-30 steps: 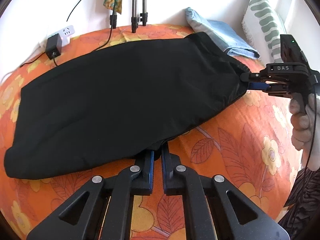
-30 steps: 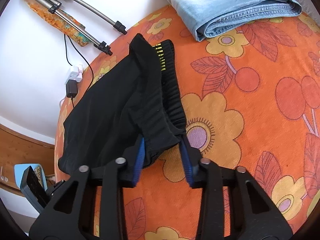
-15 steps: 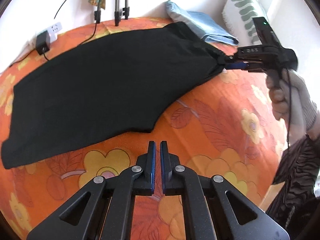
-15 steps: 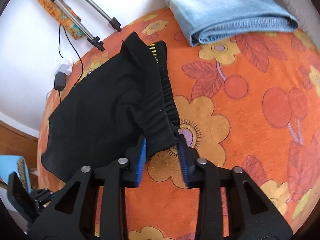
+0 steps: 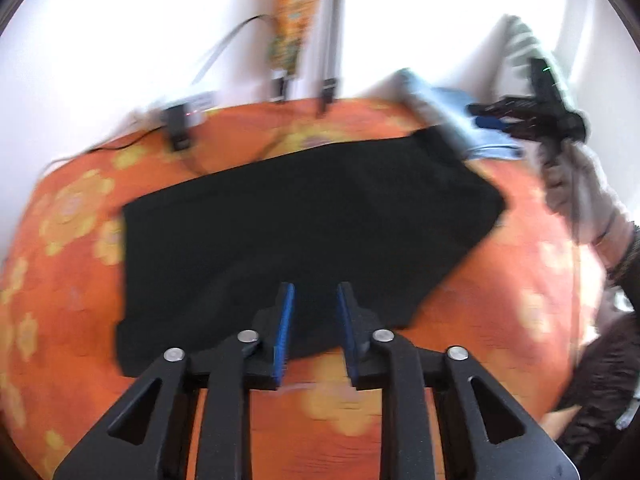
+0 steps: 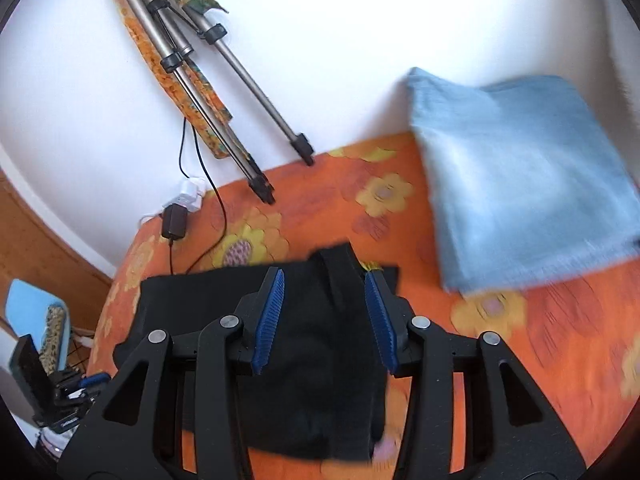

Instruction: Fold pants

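The black pants (image 5: pixel 304 220) lie flat on the orange flowered bed cover (image 5: pixel 500 320). My left gripper (image 5: pixel 314 296) hovers over their near edge, its jaws opening; cloth shows below the gap and the blue pads (image 5: pixel 285 320) do not touch it. In the right wrist view the waistband end of the pants (image 6: pixel 320 344) lies under my right gripper (image 6: pixel 325 280), whose jaws are opening with nothing pinched. A gloved hand (image 5: pixel 572 184) holds the right gripper (image 5: pixel 492 118) above the pants' far right corner. The left gripper (image 6: pixel 80 388) shows at the lower left.
Folded light-blue jeans (image 6: pixel 520 176) lie at the back right against the wall. Tripod legs (image 6: pixel 224 80) and a patterned cloth lean on the wall. A power strip with a black adapter (image 6: pixel 174 220) and cable sit at the back left. The picture is blurred.
The left gripper let go of the pants' near edge, then opened and now hangs over them. The right gripper released the waistband, widened and lifted away. Both views sit higher.
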Demonstrator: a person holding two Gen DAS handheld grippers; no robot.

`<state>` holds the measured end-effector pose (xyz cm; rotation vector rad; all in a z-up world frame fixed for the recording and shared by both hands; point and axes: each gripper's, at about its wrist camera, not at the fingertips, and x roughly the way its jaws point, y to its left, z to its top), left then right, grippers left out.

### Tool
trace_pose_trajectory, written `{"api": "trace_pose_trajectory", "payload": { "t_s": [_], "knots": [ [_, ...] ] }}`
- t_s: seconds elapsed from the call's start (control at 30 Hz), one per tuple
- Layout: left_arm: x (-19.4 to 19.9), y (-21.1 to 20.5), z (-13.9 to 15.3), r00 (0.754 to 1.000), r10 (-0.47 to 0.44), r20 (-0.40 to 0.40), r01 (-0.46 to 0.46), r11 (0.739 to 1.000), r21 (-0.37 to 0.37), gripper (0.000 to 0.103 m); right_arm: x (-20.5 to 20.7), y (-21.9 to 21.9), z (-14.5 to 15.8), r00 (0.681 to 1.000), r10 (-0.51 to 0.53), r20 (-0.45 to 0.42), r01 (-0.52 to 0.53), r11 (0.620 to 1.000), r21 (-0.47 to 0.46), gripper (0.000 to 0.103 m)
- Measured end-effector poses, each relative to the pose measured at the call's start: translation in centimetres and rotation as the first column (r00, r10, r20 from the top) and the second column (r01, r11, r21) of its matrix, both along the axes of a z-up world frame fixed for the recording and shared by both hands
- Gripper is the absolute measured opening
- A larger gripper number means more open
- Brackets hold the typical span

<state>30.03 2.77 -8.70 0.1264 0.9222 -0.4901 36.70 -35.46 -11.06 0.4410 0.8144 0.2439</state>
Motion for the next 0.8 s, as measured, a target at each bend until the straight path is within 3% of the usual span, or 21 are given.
{"api": "trace_pose_trajectory", "payload": {
  "t_s": [0.07, 0.2, 0.33, 0.4, 0.7, 0.8],
  "knots": [
    [1.4, 1.1, -1.2, 0.997, 0.044, -0.057, -0.045, 0.999, -0.018, 0.021, 1.8, 0.5, -1.1, 0.999, 0.036, -0.022, -0.037, 0.999, -0.031, 0.044],
    [3.3, 2.9, -3.8, 0.99, 0.109, -0.094, -0.103, 0.993, 0.062, 0.021, 4.5, 1.0, -3.6, 0.997, 0.058, -0.047, -0.061, 0.995, -0.073, 0.044],
    [4.3, 4.3, -5.2, 0.98, 0.16, -0.116, -0.149, 0.984, 0.093, 0.021, 6.4, 0.1, -6.0, 0.996, 0.034, -0.085, -0.032, 0.999, 0.022, 0.044],
    [4.6, 4.7, -5.2, 0.981, 0.165, -0.098, -0.154, 0.982, 0.107, 0.021, 7.0, -0.1, -6.8, 0.992, 0.027, -0.123, -0.025, 1.0, 0.02, 0.025],
    [5.0, 4.8, -5.4, 0.984, 0.157, -0.084, -0.148, 0.983, 0.11, 0.023, 5.1, -3.5, -5.1, 0.994, -0.011, -0.109, 0.037, 0.972, 0.233, 0.023],
    [4.8, 4.9, -5.4, 0.984, 0.161, -0.081, -0.152, 0.982, 0.108, 0.024, 3.7, -5.2, -5.0, 0.984, -0.05, -0.172, 0.103, 0.944, 0.314, 0.022]
  ]
}}
